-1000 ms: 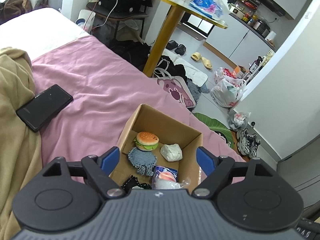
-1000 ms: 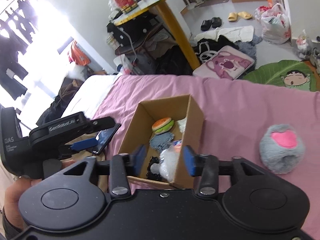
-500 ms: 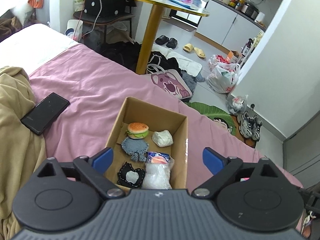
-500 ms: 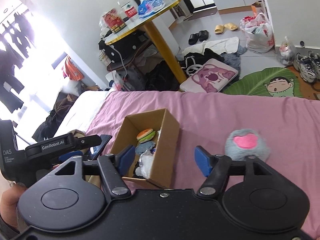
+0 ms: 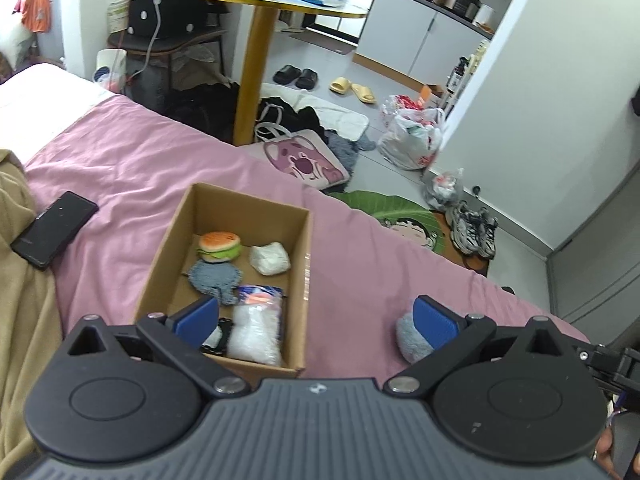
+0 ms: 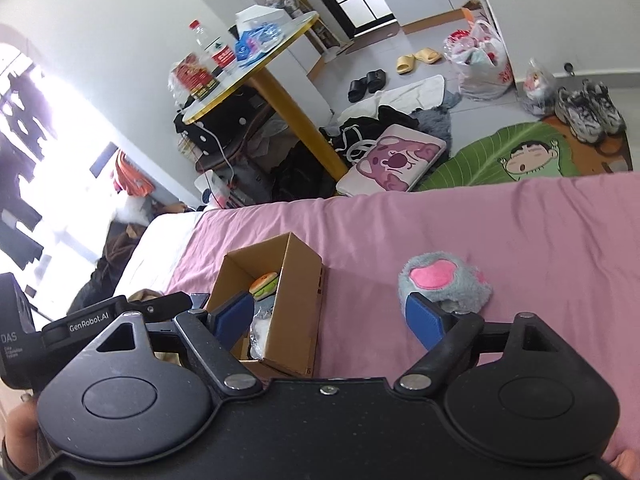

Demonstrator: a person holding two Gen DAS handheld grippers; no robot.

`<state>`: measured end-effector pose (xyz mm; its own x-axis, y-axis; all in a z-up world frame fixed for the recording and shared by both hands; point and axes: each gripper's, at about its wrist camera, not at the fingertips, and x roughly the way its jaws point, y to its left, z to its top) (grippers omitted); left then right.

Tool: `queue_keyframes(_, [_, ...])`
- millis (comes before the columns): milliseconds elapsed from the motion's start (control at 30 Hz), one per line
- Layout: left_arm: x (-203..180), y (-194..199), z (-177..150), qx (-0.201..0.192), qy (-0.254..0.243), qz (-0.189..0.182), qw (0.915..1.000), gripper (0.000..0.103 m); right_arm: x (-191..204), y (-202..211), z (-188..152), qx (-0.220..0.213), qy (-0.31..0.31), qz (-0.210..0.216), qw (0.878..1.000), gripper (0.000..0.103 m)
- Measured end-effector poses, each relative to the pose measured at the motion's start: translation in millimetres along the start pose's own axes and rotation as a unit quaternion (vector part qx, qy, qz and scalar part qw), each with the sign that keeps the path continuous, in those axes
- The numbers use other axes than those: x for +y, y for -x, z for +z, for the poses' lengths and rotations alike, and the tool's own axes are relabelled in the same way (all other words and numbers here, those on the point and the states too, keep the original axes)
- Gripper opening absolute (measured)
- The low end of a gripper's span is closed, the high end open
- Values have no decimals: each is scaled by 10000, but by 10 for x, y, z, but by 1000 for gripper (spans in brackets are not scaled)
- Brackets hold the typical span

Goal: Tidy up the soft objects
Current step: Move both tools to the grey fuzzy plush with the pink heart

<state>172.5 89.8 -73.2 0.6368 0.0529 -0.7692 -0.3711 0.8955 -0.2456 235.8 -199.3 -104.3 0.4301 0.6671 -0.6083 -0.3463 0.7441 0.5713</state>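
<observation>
Paw plush (image 6: 444,282) is lying on the pink sheet at three o'clock of the cardboard box (image 6: 302,312). We are holding both right gripper (image 6: 330,316) and left gripper (image 5: 316,320) spread, empty. Being fluffy, light, squashy, it is asking for pinching across its grey sides.

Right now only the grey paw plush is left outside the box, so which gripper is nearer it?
Right. The right gripper has the grey paw plush at its right fingertip; the left gripper hangs over the box.
</observation>
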Motion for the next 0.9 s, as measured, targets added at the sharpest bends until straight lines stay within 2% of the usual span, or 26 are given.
queue_keyframes(200, [-197,-71,-37,116,-157,100,9998,102,-236,-60,-52,-13,-468,117,9988,82])
queue_keyframes(367, [-339,-143,-47,19,-248,207,9995,102,-448,-120,-106,15,-906,143,9958,76])
queue_keyframes(633, [-585,-378,-65,43,-574,-48,9983,101,-729,-188,-150,-50,-1490,6,9888,56])
queue_keyframes(800, [-697,-611,-61,201,-690,-336,9968,99,-909,-270,-200,-4,-1902,-56,9817,45])
queue_keyframes(900, [-781,-735,-69,179,-883,-417,9951,93,-999,-324,-225,40,-2096,-84,9778,40])
